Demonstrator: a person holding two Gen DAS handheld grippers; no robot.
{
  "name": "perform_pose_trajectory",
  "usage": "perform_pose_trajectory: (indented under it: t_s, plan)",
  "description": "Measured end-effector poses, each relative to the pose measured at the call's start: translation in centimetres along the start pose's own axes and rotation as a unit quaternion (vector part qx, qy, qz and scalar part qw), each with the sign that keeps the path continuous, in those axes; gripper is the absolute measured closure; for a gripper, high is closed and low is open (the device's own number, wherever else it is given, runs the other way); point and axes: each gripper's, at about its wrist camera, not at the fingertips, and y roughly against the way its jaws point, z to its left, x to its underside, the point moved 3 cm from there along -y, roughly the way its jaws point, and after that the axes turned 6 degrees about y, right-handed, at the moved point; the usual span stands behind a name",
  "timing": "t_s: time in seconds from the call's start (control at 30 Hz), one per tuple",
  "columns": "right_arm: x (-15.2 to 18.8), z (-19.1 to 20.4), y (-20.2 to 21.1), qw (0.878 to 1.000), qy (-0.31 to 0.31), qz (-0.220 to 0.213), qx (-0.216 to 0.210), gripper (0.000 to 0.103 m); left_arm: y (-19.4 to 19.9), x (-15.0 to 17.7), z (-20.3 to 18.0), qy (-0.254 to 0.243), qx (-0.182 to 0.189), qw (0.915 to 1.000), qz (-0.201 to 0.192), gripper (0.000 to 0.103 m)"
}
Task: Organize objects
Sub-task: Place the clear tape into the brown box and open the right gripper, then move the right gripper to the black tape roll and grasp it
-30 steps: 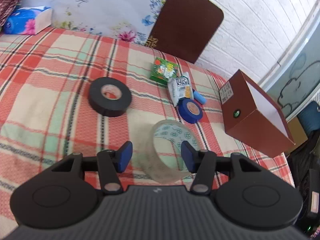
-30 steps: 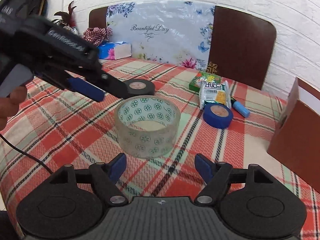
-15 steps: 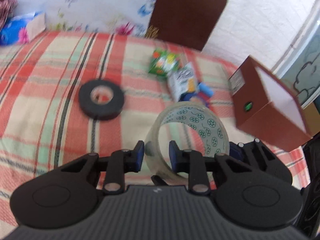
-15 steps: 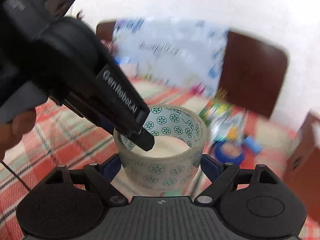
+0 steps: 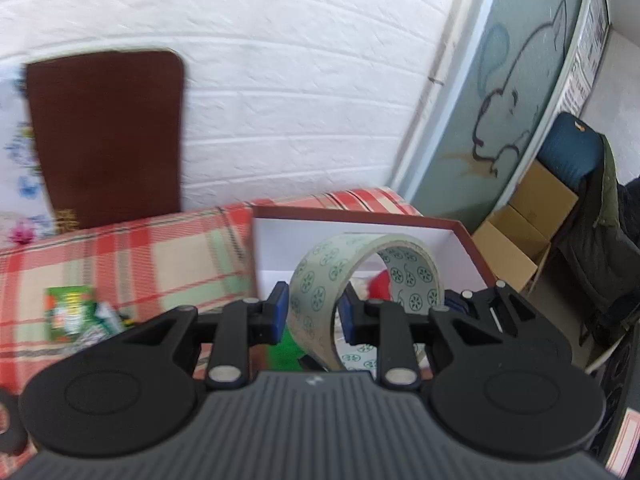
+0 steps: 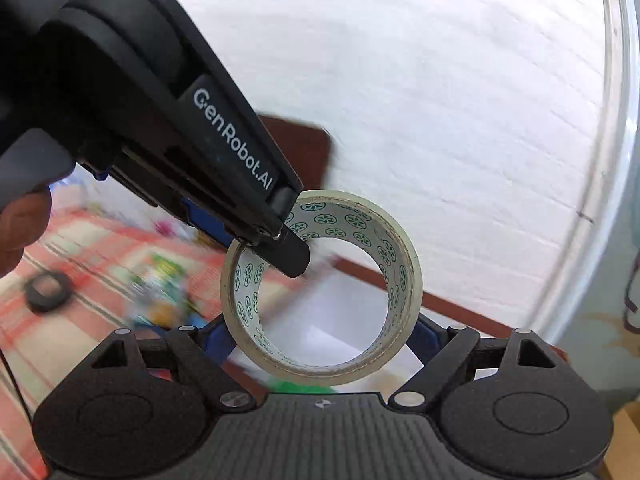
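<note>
One roll of clear tape (image 5: 320, 300) is held by two grippers above one brown box (image 5: 468, 240).

The roll's wall is pinched by the left gripper (image 5: 312, 312); its outer sides are gripped by the right gripper (image 6: 320, 336). One green packet (image 5: 68, 308) is shown only in the left view, one black tape roll (image 6: 48, 292) clearly only in the right.

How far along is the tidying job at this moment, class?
Done: some items, red and green, already lie in the box. In hand: the clear tape roll, gripped by the left gripper and the right gripper, is above the box. Left: the black tape and green packet remain on the table.
</note>
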Motion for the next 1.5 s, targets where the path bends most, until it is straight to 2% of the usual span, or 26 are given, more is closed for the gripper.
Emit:
perform_pose_trajectory:
  t_s: [0.1,0.2,0.27,0.33,0.47,0.6,0.87,0.97,1.13,1.2,1.3,1.5]
  plan:
    - [1.4,-2.9,-2.8,0.998,-0.015,0.051,-0.025,0.017,-4.5,-0.6,-1.2,-0.002,-0.009,0.9998,0.018,0.074]
    - [2.8,-4.0,-5.0,0.997,-0.033,0.064,-0.039,0.013,-7.9,-0.8,-1.3,-0.009,-0.058,0.9982,0.014,0.064]
    - [3.4,-4.5,-4.7,0.996,-0.059,0.052,-0.039,0.014,-9.1,-0.4,-1.0,-0.002,-0.082,0.9964,0.020,0.065]
    - [3.9,-4.4,-3.8,0.997,-0.058,0.036,-0.024,0.015,-9.4,-0.1,-0.7,0.001,-0.081,0.9964,0.026,0.065]
    - [4.7,-5.0,-2.2,0.996,-0.088,0.026,-0.022,0.016,-9.0,0.3,-1.3,-0.020,-0.094,0.9951,0.026,0.065]
    - [4.2,-4.3,-0.7,0.995,-0.091,0.022,-0.013,0.016,-6.9,0.6,-2.2,-0.041,-0.103,0.9938,0.011,0.065]
    - [3.7,-2.4,4.6,0.994,-0.106,-0.008,0.008,0.016,0.8,2.8,-2.1,-0.060,-0.118,0.9910,-0.023,0.064]
    - [4.4,-0.9,7.4,0.989,-0.149,-0.014,0.016,0.016,3.9,4.4,-1.2,-0.055,-0.126,0.9900,-0.032,0.062]
    - [6.3,1.8,11.1,0.972,-0.233,0.002,0.034,0.016,7.9,7.4,0.7,-0.041,-0.135,0.9893,-0.040,0.058]
    - [6.8,2.8,11.3,0.966,-0.256,0.019,0.034,0.022,9.4,8.9,1.6,-0.037,-0.131,0.9897,-0.046,0.054]
    - [6.8,4.4,12.0,0.962,-0.268,0.037,0.033,0.024,10.9,11.2,3.1,-0.024,-0.131,0.9902,-0.043,0.052]
    - [5.4,7.9,14.6,0.963,-0.267,0.024,0.032,0.024,13.5,14.3,4.9,-0.030,-0.140,0.9885,-0.048,0.052]
